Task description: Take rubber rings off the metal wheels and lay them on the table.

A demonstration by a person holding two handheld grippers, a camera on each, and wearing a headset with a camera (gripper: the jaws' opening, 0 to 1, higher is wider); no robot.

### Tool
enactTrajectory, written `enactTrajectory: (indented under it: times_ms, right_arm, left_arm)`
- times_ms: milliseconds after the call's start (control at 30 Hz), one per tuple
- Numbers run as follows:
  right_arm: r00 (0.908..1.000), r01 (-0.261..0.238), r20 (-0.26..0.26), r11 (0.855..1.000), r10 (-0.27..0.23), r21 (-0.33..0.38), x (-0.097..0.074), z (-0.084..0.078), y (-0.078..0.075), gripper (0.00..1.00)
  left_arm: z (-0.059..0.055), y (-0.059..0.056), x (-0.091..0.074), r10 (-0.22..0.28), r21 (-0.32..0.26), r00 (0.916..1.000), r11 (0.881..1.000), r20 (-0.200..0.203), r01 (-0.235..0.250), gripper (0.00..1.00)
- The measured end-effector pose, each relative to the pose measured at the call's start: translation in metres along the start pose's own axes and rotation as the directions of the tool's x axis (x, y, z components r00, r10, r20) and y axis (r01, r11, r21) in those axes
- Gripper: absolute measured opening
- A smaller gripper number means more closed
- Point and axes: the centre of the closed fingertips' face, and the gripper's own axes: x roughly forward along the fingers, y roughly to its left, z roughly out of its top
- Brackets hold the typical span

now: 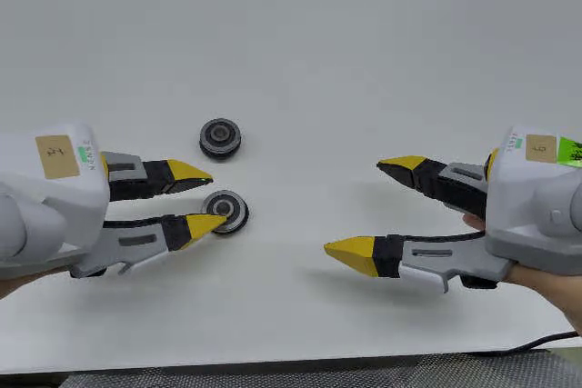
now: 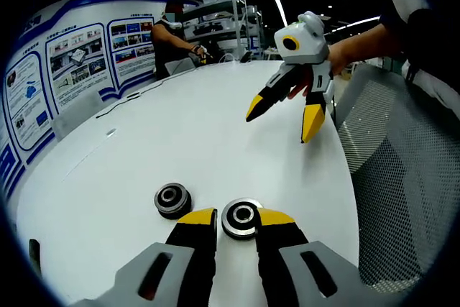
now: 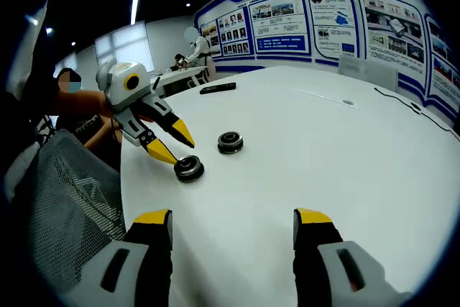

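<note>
The left claw (image 1: 216,197) is standing a little spread, its yellow tips reaching on both sides of the near wheel (image 1: 225,212). One tip is seeming to touch the wheel and the other is apart from it. The far wheel (image 1: 220,137) is lying just beyond, on the white table (image 1: 364,61), left of the middle. Both wheels are wearing their dark rubber rings (image 1: 203,138). The right claw (image 1: 354,207) is hovering widely spread, well apart to the right, gripping nothing.
</note>
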Motion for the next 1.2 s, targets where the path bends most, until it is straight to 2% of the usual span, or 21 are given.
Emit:
enactTrajectory:
  times_ms: [167,333,533,800,967,1100,1200]
  right_arm:
    - [1.0,0.0,-0.004,1.0,0.0,0.0,-0.0002,-0.0014,-0.0013,0.69]
    - [1.0,0.0,-0.008,1.0,0.0,0.002,-0.0003,-0.0017,-0.0019,0.69]
    - [1.0,0.0,-0.007,1.0,0.0,0.005,-0.0007,-0.0015,-0.0025,0.69]
    - [0.9999,-0.007,-0.008,1.0,0.007,0.005,0.0002,-0.0012,-0.0001,0.68]
    - [0.9999,-0.01,-0.007,1.0,0.01,0.009,0.0005,-0.0012,0.0008,0.68]
    - [0.9999,-0.014,0.002,1.0,0.014,0.026,0.0011,0.0002,0.0027,0.67]
    - [0.9994,-0.024,0.028,0.997,0.022,0.077,0.0027,0.0044,0.0062,0.66]
  left_arm:
    - [-0.0007,-0.0045,0.003,-0.031,0.002,0.9995,1.0,-0.007,0.031,0.21]
    - [-0.0058,-0.0074,0.0069,-0.047,0.017,0.9983,0.999,-0.035,0.048,0.19]
    - [-0.0051,-0.0058,0.0065,-0.047,-0.001,0.9986,0.999,-0.026,0.047,0.18]
    - [-0.0086,-0.007,0.007,-0.062,-0.028,0.9975,0.998,-0.034,0.062,0.14]
    - [-0.0078,-0.0061,0.0083,-0.061,-0.025,0.9977,0.998,-0.03,0.061,0.14]
    - [-0.0075,-0.0065,0.0092,-0.063,-0.004,0.9968,0.998,-0.048,0.063,0.14]
    - [-0.0073,-0.0067,0.0095,-0.067,0.007,0.9956,0.998,-0.065,0.068,0.13]
